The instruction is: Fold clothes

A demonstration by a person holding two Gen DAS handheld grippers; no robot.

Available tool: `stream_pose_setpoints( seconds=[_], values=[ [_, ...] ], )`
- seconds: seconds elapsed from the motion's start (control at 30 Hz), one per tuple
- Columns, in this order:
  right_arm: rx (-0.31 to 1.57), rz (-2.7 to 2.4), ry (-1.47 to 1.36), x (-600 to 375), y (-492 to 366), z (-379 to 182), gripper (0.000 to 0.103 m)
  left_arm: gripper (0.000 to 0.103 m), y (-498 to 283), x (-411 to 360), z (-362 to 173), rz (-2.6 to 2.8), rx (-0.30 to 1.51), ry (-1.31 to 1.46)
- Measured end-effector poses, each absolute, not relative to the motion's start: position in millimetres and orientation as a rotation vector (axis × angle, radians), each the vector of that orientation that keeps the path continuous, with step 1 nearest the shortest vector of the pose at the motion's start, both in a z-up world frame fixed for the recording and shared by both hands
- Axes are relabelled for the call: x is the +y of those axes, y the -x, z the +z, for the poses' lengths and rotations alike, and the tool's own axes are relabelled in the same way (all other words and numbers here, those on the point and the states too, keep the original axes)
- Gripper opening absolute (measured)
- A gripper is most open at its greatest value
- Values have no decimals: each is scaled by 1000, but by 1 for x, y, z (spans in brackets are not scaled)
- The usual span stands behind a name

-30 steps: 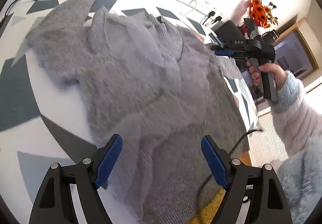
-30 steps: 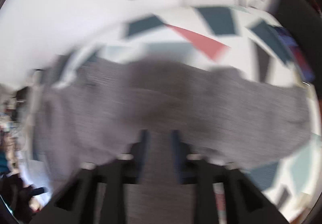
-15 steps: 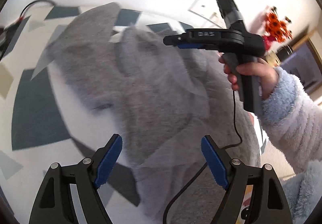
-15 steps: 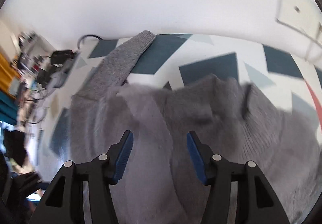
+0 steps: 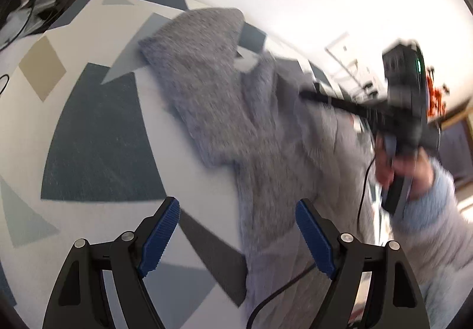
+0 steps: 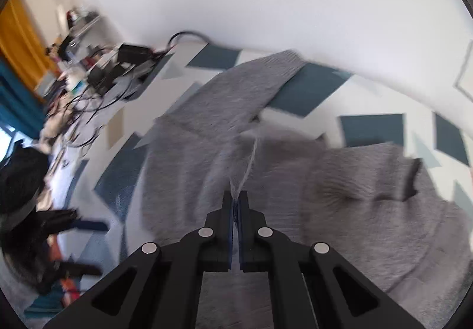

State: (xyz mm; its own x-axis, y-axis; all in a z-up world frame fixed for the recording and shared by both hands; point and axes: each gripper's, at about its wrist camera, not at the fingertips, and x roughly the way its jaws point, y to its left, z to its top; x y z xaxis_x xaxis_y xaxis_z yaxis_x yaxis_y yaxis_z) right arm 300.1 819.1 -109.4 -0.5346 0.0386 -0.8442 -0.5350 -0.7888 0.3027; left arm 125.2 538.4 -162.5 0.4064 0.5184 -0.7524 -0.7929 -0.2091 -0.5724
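The grey sweater (image 5: 224, 110) is fuzzy, matt knitted cloth, lying on a smooth printed tablecloth (image 5: 97, 151), while the gripper pads (image 5: 161, 237) are ribbed blue rubber.

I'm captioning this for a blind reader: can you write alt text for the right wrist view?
The right tool is shut on a thin fold of a grey sweater, which lies rumpled on a tablecloth patterned with blue and white shapes. One sleeve stretches toward the white wall, and cluttered cables sit at the left.
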Motion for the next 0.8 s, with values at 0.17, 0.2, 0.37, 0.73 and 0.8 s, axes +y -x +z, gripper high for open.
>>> stream_pose_setpoints(
  seconds=[0.17,0.2,0.37,0.73,0.8],
  values=[
    [920,2299,1375,813,-297,-141,6,81,-106,554,-169,1268,156,1378],
    [943,2296,1363,812,-302,-139,13,81,-102,556,-172,1273,128,1399],
    [996,2331,1206,805,-346,-109,57,81,-101,566,-177,1295,135,1420],
    [1009,1839,930,821,-536,-115,57,81,-137,613,-177,1422,398,1303],
    [1022,1801,910,825,-554,-121,57,81,-140,626,-176,1474,440,1274]
  ],
)
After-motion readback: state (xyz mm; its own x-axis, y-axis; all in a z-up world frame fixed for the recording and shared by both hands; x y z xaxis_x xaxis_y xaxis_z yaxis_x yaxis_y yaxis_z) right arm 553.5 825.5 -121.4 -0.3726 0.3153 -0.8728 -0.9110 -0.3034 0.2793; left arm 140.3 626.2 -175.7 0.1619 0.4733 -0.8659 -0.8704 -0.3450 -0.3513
